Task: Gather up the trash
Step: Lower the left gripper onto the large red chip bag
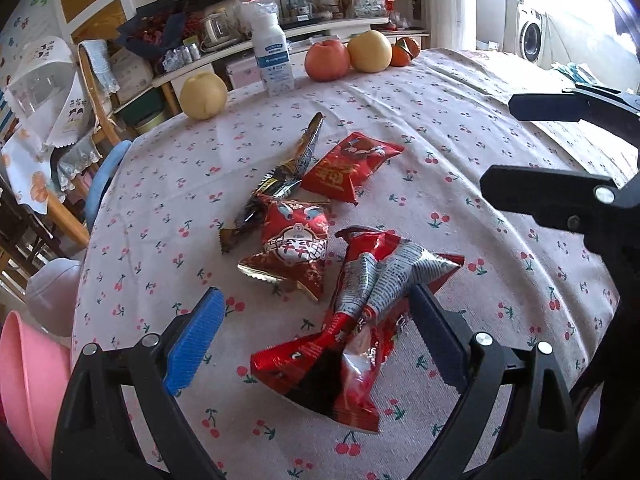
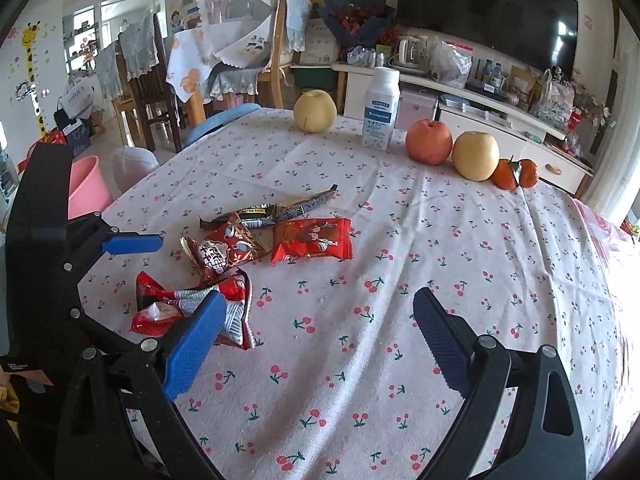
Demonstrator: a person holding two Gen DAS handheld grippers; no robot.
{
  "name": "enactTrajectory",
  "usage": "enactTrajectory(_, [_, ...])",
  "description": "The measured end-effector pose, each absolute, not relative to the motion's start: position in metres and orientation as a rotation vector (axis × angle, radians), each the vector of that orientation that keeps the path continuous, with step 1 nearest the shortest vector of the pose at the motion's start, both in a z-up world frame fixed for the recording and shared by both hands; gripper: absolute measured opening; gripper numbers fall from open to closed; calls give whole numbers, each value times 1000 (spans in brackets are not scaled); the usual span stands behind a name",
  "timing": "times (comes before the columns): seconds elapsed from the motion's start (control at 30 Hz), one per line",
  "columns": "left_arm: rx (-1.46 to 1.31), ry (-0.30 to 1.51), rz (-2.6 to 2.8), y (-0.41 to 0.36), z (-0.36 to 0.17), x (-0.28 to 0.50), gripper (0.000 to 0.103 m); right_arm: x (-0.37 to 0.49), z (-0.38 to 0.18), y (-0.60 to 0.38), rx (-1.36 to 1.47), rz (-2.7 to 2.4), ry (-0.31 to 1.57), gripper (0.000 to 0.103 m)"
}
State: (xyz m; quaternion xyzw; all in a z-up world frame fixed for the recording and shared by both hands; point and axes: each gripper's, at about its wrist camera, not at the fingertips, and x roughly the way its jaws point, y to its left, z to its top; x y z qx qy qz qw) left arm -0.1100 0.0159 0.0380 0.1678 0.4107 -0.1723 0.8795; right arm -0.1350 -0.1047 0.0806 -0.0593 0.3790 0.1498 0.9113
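Several snack wrappers lie together on the cherry-print tablecloth [image 1: 460, 128]. My left gripper [image 1: 316, 300] is open, and its fingers straddle a crumpled red and silver wrapper [image 1: 360, 320]; whether a pad touches it I cannot tell. Beyond it lie a red patterned wrapper [image 1: 296, 248], a flat red packet [image 1: 348, 168] and a dark gold-edged wrapper [image 1: 280, 176]. My right gripper [image 2: 320, 300] hangs open over bare cloth, with the crumpled wrapper [image 2: 160, 300] to its left. It also shows open at the right edge of the left wrist view, right gripper [image 1: 516, 148].
At the table's far side stand a white bottle [image 1: 272, 56], two pears [image 1: 203, 96], an apple [image 1: 327, 60] and oranges [image 1: 405, 51]. A pink bin [image 1: 24, 380] sits on the floor left of the table. A blue chair [image 1: 106, 176] is by the left edge.
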Motion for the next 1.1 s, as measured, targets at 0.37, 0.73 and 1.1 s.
enactTrajectory(0.37, [298,865,-373,14,35,-101,94,-124,68,-100,-145,304,830,93])
enactTrajectory(0.73, [183,891,-413,7,27,-88,94,-107,59,-118,-58,272,897,93])
enactTrajectory(1.1, [149,892,-396,8,24,-84,74,-90,54,-138,63,241,944,93])
